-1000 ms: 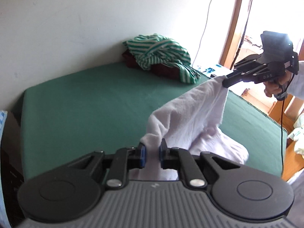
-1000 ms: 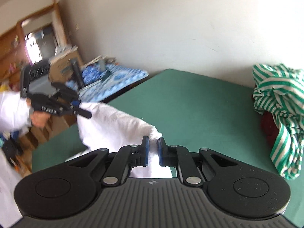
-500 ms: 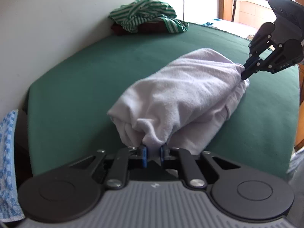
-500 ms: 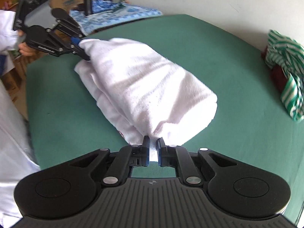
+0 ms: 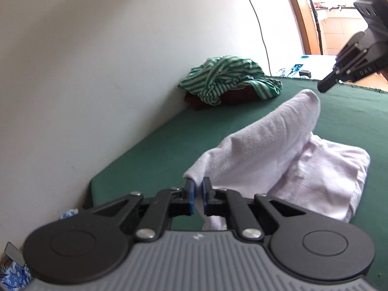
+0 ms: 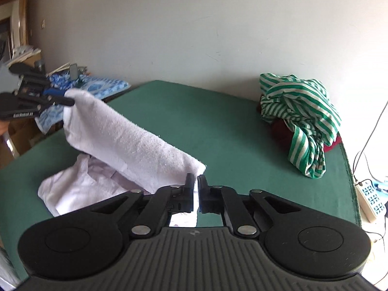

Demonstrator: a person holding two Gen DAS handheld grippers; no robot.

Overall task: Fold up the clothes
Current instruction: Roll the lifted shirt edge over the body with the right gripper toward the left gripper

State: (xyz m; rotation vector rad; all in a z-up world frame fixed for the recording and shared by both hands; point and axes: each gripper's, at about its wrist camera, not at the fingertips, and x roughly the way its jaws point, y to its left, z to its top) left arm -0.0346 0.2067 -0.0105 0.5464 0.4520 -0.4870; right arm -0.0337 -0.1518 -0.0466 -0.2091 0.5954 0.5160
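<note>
Dark red cloth [image 6: 278, 128] mostly hidden under the striped garment [image 6: 300, 111]; right claw [image 5: 326, 86] cut off at frame edge.

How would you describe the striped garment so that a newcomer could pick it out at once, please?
Follow the green bed to its far corner against the white wall. The striped garment is heaped there on something dark red; its green-and-white stripes set it apart from the plain white garment.

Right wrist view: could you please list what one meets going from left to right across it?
left gripper → white garment → right gripper → green striped garment → white power strip
</note>
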